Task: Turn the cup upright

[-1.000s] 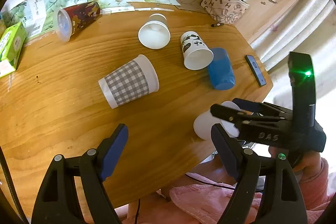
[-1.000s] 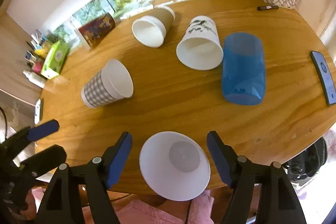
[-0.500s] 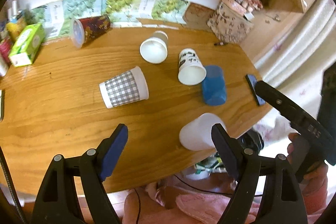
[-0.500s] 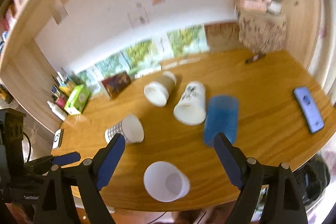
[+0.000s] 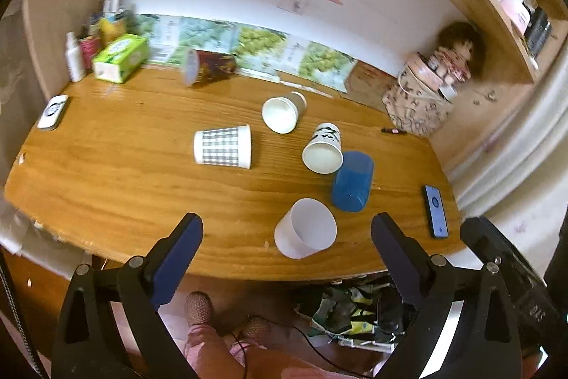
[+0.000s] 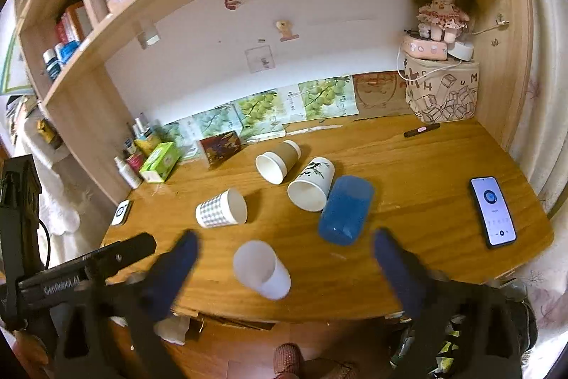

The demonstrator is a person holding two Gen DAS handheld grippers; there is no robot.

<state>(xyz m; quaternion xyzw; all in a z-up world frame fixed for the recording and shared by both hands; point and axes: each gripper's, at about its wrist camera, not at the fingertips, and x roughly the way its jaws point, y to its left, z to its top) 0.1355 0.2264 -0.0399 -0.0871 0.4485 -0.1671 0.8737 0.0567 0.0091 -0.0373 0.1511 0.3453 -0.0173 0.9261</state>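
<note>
A plain white cup (image 5: 305,228) stands upright near the front edge of the wooden desk (image 5: 124,180); it also shows in the right wrist view (image 6: 262,269). Several other cups lie on their sides: a checked cup (image 5: 223,146), a brown-sleeved cup (image 5: 283,112), a cup with a bird print (image 5: 323,149), a blue cup (image 5: 353,180) and a dark red cup (image 5: 209,65). My left gripper (image 5: 285,244) is open and empty, back from the desk edge. My right gripper (image 6: 284,254) is open and empty, also pulled back.
A phone (image 5: 436,210) lies at the desk's right front. A green tissue box (image 5: 120,57) and bottles (image 5: 74,56) stand at the back left, a small white device (image 5: 53,112) at the left edge. A printed bag with a doll (image 6: 442,87) stands at the back right.
Both grippers have pulled back and up from the desk. The right gripper, which framed the white cup a second ago, is now clear of it; the cup stands on the desk.
</note>
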